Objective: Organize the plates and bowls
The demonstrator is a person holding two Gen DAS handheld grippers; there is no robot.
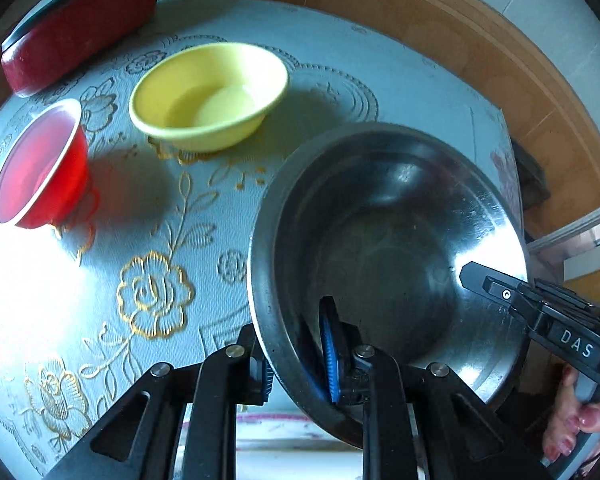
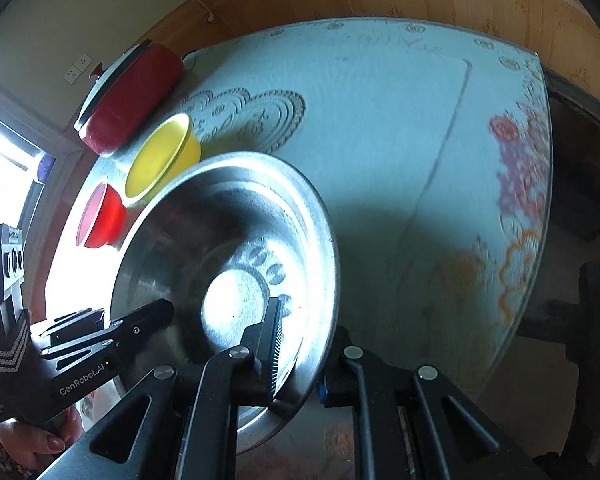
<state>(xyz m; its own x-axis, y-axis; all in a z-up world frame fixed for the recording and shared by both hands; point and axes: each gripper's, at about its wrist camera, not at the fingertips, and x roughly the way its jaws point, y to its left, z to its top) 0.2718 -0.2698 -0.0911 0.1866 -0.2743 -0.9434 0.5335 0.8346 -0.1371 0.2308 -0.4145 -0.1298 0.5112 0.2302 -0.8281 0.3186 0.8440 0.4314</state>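
A large steel bowl (image 1: 388,248) is held tilted above the table's near edge. My left gripper (image 1: 300,360) is shut on its near-left rim, one finger inside and one outside. My right gripper (image 2: 300,368) is shut on its right rim; it also shows in the left wrist view (image 1: 496,284), and the bowl shows in the right wrist view (image 2: 228,280). A yellow bowl (image 1: 210,94) and a red bowl (image 1: 44,164) sit upright on the table, farther left; both also show in the right wrist view, yellow bowl (image 2: 160,158) and red bowl (image 2: 102,216).
A red pot with a glass lid (image 1: 72,24) stands at the table's far left corner. The table (image 1: 160,240) wears a pale blue floral cloth. A wooden wall panel (image 1: 460,40) runs behind it. The table's right edge (image 2: 548,200) drops to a dark floor.
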